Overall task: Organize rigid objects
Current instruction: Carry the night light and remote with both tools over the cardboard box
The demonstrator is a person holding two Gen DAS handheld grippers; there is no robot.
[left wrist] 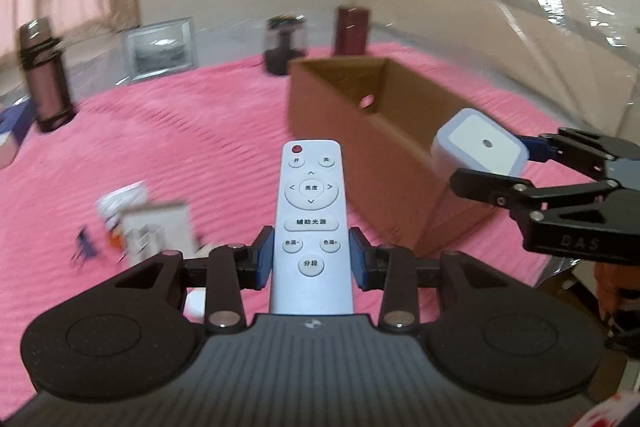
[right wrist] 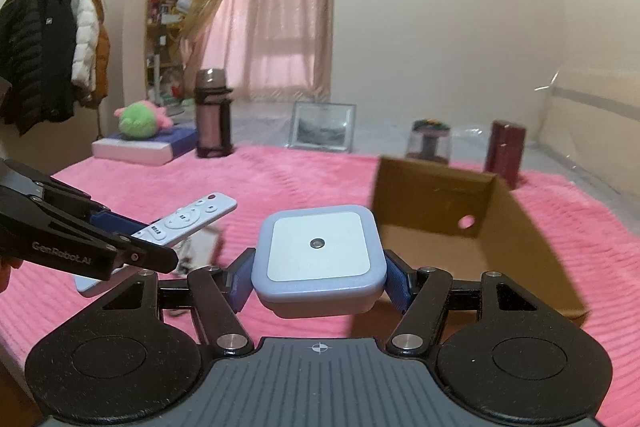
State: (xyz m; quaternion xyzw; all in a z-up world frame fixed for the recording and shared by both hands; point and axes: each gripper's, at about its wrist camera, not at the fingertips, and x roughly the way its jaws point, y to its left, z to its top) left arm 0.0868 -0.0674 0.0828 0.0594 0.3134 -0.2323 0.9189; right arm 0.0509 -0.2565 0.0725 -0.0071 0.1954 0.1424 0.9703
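Left claw (left wrist: 312,263) clamped on a white remote (left wrist: 311,227), blue pads (left wrist: 265,259) pressing its lower sides, buttons up, red dot at the far tip, held level above the pink bed (left wrist: 180,131). Right claw (right wrist: 318,285) gripping a pale blue square device (right wrist: 318,259) with a white face and a small grey dot in the middle, raised just beside the near rim of an open cardboard box (right wrist: 460,211). Blurred papers (left wrist: 148,227) down on the bed below the remote. Farther back: flask (right wrist: 212,115), picture frame (right wrist: 323,126), dark jar (right wrist: 429,141), maroon box (right wrist: 505,153).
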